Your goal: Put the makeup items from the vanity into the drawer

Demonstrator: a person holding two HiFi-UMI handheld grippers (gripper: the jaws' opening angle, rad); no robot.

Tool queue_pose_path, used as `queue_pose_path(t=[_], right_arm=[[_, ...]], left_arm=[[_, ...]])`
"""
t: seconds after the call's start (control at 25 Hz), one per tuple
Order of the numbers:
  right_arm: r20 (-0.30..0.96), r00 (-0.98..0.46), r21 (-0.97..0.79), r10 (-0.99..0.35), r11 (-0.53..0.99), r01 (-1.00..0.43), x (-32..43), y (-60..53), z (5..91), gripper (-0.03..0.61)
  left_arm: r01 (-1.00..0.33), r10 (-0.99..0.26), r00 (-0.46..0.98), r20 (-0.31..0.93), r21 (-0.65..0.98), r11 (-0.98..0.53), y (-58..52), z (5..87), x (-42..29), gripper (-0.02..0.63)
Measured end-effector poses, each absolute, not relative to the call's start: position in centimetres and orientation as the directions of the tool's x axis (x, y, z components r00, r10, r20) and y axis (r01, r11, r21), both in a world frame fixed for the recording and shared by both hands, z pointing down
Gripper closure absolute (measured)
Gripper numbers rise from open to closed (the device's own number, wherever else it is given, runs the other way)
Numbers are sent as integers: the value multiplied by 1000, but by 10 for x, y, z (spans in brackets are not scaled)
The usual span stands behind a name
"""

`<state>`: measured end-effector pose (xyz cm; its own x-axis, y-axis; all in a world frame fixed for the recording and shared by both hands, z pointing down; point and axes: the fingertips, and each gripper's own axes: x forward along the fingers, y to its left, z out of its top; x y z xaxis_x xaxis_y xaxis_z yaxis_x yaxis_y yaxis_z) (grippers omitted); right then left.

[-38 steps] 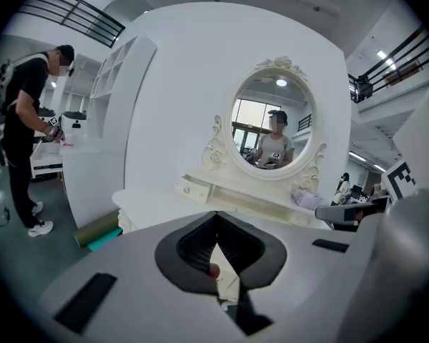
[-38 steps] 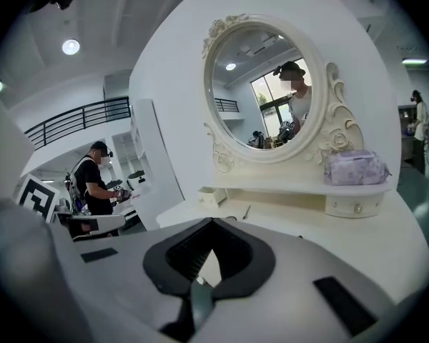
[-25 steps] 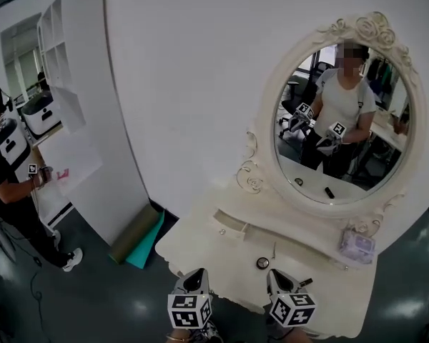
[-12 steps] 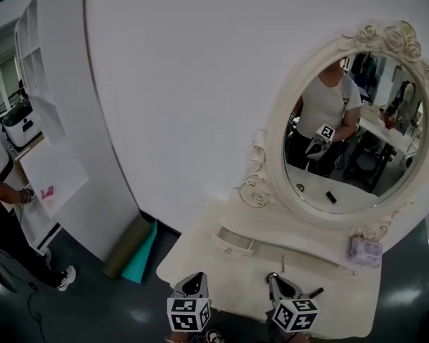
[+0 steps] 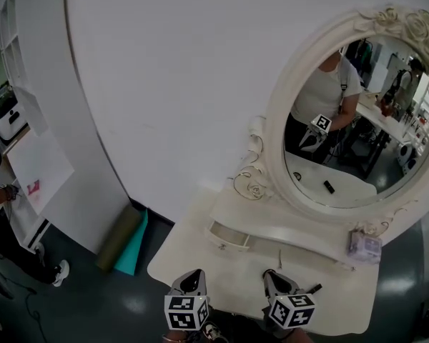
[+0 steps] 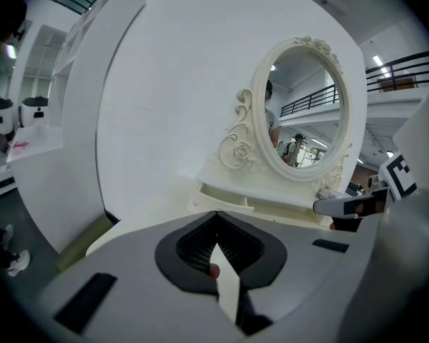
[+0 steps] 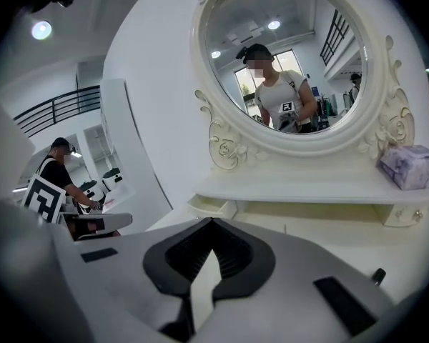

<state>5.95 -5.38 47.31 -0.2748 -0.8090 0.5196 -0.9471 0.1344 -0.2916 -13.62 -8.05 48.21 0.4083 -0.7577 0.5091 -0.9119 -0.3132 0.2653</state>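
An oval mirror (image 5: 350, 120) in a carved cream frame stands at the back of a cream bench (image 5: 229, 271). Directly below the mirror's lower left rim, a small drawer (image 5: 227, 234) set under a raised shelf (image 5: 300, 227) stands pulled a little way out. Below the mirror's lower right rim, a lilac packet (image 5: 363, 245) rests on that shelf, against the frame's scrollwork. Farther out from the mirror, over the bench's front edge, the left gripper (image 5: 191, 277) and the right gripper (image 5: 272, 277) hover side by side and apart, both aimed toward the mirror and tilted downward. The left gripper's fingers are pressed together at their tips with nothing between them, and the right gripper's fingers are likewise pressed together and empty. A small dark item (image 5: 313, 289), its kind too small to tell, lies on the bench just beside the right gripper, on the side away from the left one. The mirror reflects the person with a gripper. Well to the left of the mirror, past a white wall panel (image 5: 179, 84), a rolled olive and teal mat (image 5: 125, 240) lies on the dark floor (image 5: 79, 299), and another person (image 5: 0, 224) stands by a white shelf unit (image 5: 28, 170).
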Motion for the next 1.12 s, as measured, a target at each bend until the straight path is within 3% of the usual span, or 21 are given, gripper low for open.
queue_pose_path(t=[0.36,0.88,1.0,1.12], right_arm=[[523,-290,-297,-802,147,-943,75,-73,476,563],[624,-270,-311,-733,83,-947,109,-43,526,559],[645,-275,-304,-713,91,-948,110,-38,539,482],[660,-273,-288,-700,100,-952,111,-36,550,453]], left_arm=[[-912,-743,409,530,268,-310,-101,487,-117,606],[-869,-619,490,614,293,-398,-81,535,-56,606],[-866,-596,493,634,293,-406,-75,546,-49,607],[-863,-575,494,652,289,-415,-69,556,-43,606]])
